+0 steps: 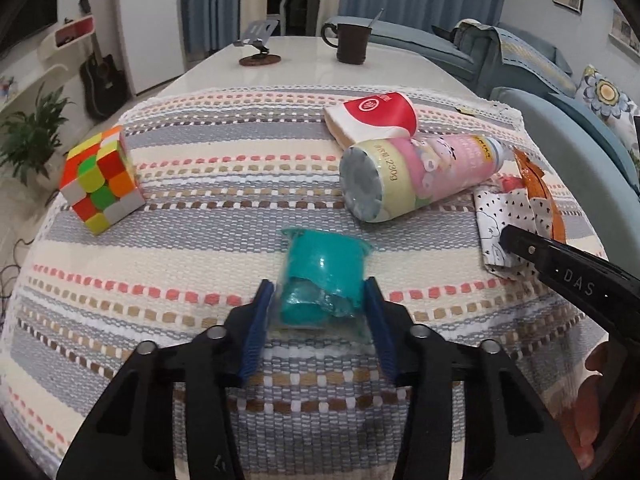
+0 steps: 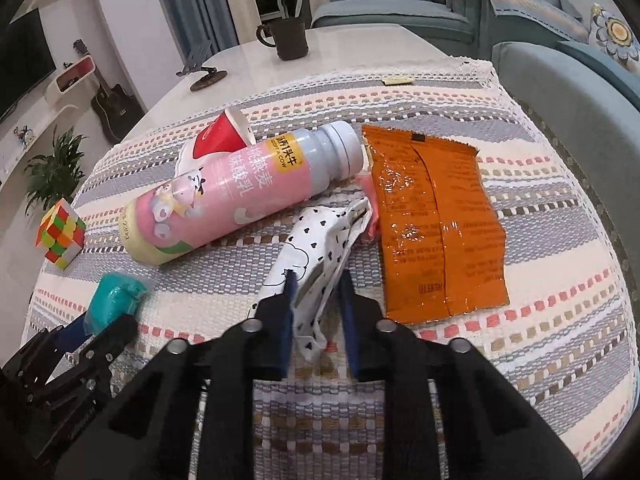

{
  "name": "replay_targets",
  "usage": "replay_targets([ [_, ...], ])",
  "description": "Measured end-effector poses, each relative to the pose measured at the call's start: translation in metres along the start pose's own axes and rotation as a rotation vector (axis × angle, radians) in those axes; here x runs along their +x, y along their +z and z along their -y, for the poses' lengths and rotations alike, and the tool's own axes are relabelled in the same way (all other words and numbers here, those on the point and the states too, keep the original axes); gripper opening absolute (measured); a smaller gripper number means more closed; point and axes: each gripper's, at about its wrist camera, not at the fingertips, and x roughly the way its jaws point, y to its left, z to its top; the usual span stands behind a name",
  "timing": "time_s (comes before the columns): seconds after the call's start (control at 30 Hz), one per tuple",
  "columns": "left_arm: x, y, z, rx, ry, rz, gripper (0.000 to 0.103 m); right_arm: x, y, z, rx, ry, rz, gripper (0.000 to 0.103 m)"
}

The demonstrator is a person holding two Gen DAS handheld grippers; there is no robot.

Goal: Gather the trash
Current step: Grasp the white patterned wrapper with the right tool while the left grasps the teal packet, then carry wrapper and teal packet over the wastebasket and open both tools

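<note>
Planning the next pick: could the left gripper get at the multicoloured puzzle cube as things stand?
Probably not yet: the left gripper is closed on the teal plastic wrapper. The multicoloured puzzle cube itself sits unobstructed on the striped woven cloth.

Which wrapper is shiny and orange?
The flat orange wrapper beside the bottle's cap. The spotted wrapper is white, crumpled.

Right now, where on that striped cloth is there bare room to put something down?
Free: the stretch between the cube and the teal packet, and the bare tabletop beyond the cloth. Crowded: the right side, where bottle, red cup, orange wrapper and dotted wrapper cluster.
</note>
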Motion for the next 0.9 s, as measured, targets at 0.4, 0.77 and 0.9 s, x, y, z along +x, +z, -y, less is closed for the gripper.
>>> replay_targets([
  [0.4, -0.029, -0.007, -0.002, -0.020, -0.097, 0.096, 0.036, -0.036, -0.013, 0.001, -0.026, 0.053, 0.104, 0.003],
  [0.77, -0.125, 0.010, 0.082, 0.097, -0.284, 0.237, 0.036, -0.163, -0.030, 0.066, 0.089, 0.019, 0.253, 0.003],
  [0.9, -0.158, 0.010, 0.131, 0.150, -0.359, 0.264, 0.036, -0.219, -0.036, 0.106, 0.131, -0.047, 0.310, 0.003],
])
